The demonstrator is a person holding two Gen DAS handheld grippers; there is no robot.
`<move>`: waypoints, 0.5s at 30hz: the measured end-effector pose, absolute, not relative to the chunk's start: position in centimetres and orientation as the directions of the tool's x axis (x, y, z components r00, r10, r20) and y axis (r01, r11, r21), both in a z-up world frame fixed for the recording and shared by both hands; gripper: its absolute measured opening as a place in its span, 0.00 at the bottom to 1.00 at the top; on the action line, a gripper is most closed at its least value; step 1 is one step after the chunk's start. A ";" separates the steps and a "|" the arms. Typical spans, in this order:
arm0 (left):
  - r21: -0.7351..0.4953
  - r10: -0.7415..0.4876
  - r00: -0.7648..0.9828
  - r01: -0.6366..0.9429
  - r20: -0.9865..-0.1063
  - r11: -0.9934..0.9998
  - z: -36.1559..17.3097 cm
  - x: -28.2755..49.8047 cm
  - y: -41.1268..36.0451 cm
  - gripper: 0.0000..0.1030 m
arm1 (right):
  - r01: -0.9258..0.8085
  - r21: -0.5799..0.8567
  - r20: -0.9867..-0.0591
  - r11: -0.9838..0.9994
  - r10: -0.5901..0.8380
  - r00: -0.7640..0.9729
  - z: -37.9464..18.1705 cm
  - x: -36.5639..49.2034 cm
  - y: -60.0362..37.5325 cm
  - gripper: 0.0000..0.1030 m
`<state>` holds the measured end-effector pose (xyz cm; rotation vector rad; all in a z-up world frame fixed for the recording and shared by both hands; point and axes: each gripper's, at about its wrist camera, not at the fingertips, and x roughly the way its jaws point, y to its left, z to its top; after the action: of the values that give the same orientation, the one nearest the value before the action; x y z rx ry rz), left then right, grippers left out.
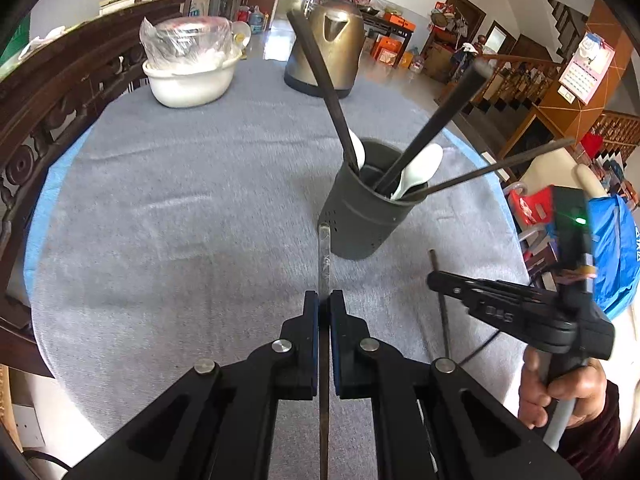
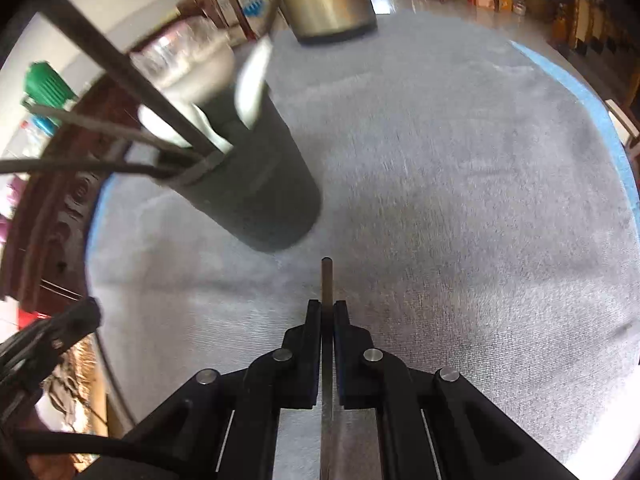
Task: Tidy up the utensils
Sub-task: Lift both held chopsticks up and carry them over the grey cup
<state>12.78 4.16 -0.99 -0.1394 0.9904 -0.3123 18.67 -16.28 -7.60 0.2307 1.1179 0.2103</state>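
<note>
Holding one dark chopstick (image 1: 324, 256) in my left gripper (image 1: 324, 300), jaws pinched tight on it, and another chopstick (image 2: 327, 280) clamped the same way in my right gripper (image 2: 327, 308). Both sit just short of the grey utensil holder (image 1: 368, 212) on the cloth-covered table (image 1: 180, 200) (already bristling with chopsticks and white spoons). My worry: a tip catching those splayed sticks, tipping the holder or twisting the stick in my pinch.

A rough, matt grey cloth (image 1: 180, 208) covers the table. The utensil holder (image 1: 364, 216) looks like matt dark plastic, the spoons (image 1: 420, 168) glossy white, the kettle (image 1: 328, 40) brushed metal, the bowl (image 1: 188, 80) smooth white plastic.
</note>
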 end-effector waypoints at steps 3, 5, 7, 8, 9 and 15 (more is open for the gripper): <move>-0.253 -0.317 0.529 0.191 -0.787 0.948 0.0 12.6 4.4 0.05 | -0.070 0.321 -0.824 0.944 0.316 0.470 -5.7 18.1 -16.7 0.06; -0.254 -0.318 0.542 0.191 -0.778 0.948 0.6 12.5 4.4 0.05 | -0.086 0.338 -0.794 0.937 0.333 0.509 -4.4 17.3 -17.0 0.06; -0.253 -0.317 0.558 0.191 -0.767 0.948 1.2 12.4 4.5 0.05 | -0.101 0.350 -0.761 0.931 0.345 0.549 -3.0 16.7 -17.3 0.06; -0.252 -0.317 0.566 0.191 -0.761 0.949 1.6 12.3 4.6 0.05 | -0.109 0.355 -0.743 0.928 0.351 0.569 -2.0 16.9 -17.3 0.06; -0.253 -0.318 0.575 0.192 -0.754 0.948 2.0 12.2 4.6 0.05 | -0.116 0.359 -0.727 0.926 0.356 0.587 -1.4 16.7 -17.2 0.06; -0.257 -0.320 0.648 0.194 -0.691 0.947 4.4 11.6 5.2 0.05 | -0.167 0.380 -0.595 0.910 0.379 0.709 2.7 14.8 -17.7 0.06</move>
<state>11.62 5.24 4.41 -0.1651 0.8156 -0.2941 14.84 -17.68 2.75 0.3113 0.7230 0.3079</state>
